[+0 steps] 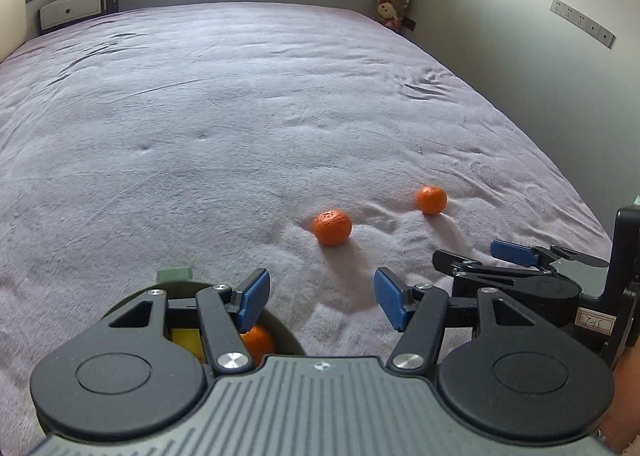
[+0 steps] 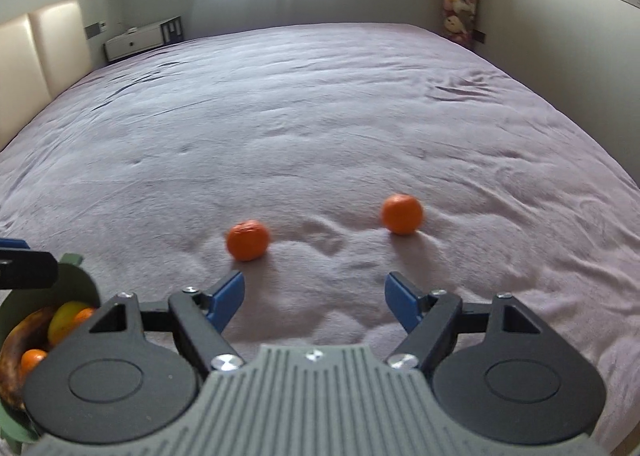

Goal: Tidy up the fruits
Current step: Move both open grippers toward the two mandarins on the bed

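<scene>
Right wrist view, from left to right: a green bowl (image 2: 78,280) at the near left edge holds a banana (image 2: 16,340), a yellow fruit (image 2: 64,318) and two small oranges, then one tangerine (image 2: 247,240) lies on the purple bed (image 2: 320,116) ahead of the right tool (image 2: 314,302), and a second tangerine (image 2: 402,214) lies farther right, apart from the first. The right tool's jaws stand wide with nothing between them. Left wrist view shows the left tool (image 1: 320,300) also wide and empty, its left finger over the bowl, the right tool (image 1: 476,268) just beside it on the right.
</scene>
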The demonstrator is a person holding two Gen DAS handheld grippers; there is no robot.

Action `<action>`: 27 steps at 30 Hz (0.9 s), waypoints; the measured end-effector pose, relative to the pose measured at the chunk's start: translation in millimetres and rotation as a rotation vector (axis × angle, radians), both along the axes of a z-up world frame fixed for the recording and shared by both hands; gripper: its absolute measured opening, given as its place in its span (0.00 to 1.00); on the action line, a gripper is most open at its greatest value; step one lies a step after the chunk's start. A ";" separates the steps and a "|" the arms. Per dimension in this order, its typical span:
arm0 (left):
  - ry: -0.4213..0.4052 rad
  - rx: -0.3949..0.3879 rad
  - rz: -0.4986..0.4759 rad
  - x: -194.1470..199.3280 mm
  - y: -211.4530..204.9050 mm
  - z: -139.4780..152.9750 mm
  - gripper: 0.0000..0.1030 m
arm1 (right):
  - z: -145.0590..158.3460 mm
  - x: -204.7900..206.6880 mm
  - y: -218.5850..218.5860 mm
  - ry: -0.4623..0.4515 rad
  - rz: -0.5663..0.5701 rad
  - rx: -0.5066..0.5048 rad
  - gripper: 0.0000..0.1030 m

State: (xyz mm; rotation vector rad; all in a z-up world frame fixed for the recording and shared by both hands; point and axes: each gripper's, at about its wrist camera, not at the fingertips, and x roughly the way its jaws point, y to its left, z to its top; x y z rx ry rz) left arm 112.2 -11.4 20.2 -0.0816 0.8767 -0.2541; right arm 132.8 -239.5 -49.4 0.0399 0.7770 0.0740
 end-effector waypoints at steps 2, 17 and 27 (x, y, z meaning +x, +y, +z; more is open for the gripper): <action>0.008 0.002 -0.005 7.0 -2.1 -3.5 0.69 | -4.3 5.2 -5.4 0.002 -0.021 0.009 0.72; 0.087 -0.023 -0.030 78.5 -22.3 -43.1 0.69 | -42.9 46.2 -23.8 0.009 -0.102 0.037 0.65; 0.127 -0.079 -0.001 121.2 -43.7 -78.3 0.69 | -55.8 76.8 -29.3 -0.040 -0.130 -0.028 0.60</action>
